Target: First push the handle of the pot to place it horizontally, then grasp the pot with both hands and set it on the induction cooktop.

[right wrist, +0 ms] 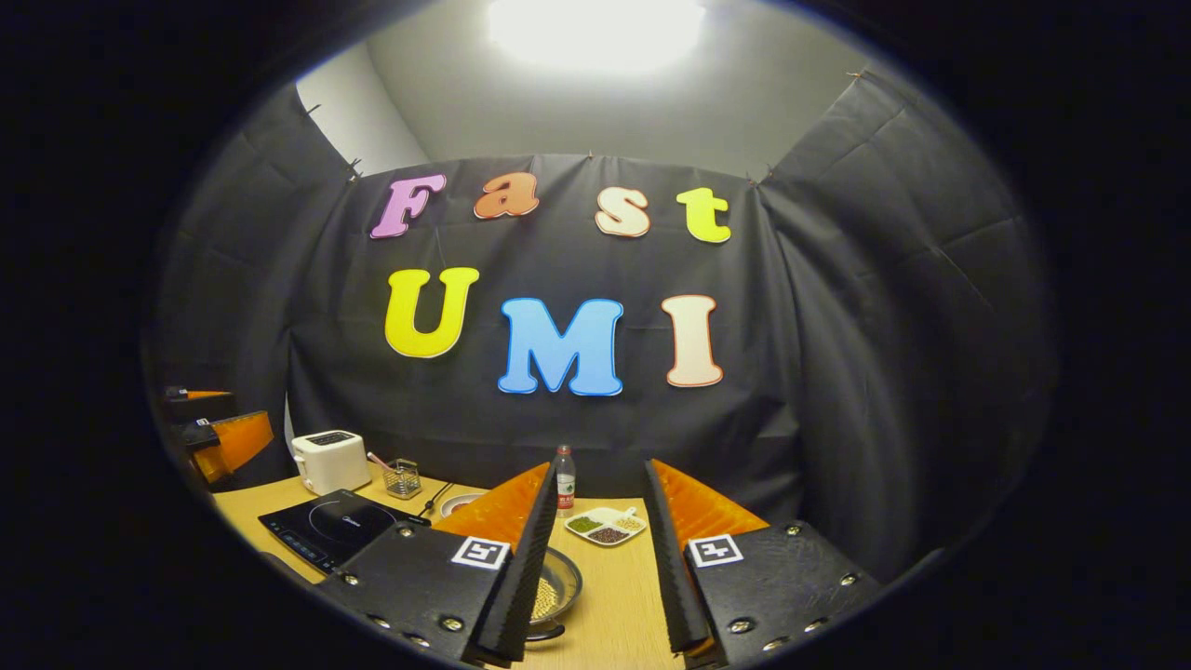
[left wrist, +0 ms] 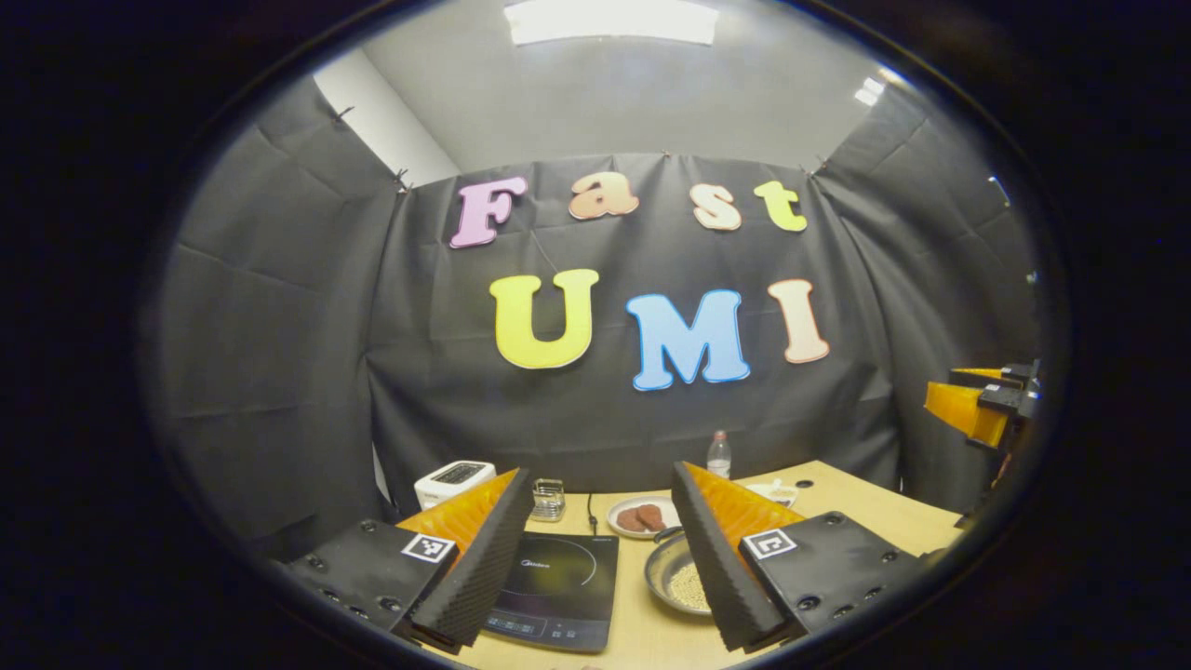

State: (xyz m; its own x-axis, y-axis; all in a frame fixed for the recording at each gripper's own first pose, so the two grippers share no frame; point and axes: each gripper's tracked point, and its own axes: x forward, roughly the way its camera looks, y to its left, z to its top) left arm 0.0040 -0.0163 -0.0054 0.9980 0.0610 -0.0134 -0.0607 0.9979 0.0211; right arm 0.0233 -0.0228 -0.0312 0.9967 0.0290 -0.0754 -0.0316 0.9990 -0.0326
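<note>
- The shallow round metal pot (left wrist: 677,579), with pale grains in its bottom, sits on the light wooden surface (left wrist: 865,507) just right of the flat black glass induction cooktop (left wrist: 558,586); pot and cooktop lie side by side, close but apart.
- In the left gripper view, the left gripper (left wrist: 605,568) hangs above the near edge of the surface with its jaws spread wide and nothing between them. The cooktop lies under its left finger, the pot under its right finger.
- In the right gripper view, the right gripper (right wrist: 595,558) is likewise released and empty, and the pot (right wrist: 556,588) peeks out from behind its left finger, so the pot lies ahead and slightly to the left of it.
- A dark stub at the pot's far rim in the left gripper view, and another at its near rim in the right gripper view, may be handle parts; I cannot tell the handle's long axis from these views.
- Judgement: the right gripper looks nearer the pot, so the handle push would fall to it, sweeping sideways. The pot then needs to travel left onto the cooktop.
- Behind stand a white toaster (right wrist: 330,461), a clear plastic bottle (right wrist: 565,479) and a white plate with brown patties (left wrist: 642,515), all well apart from the pot's path.
</note>
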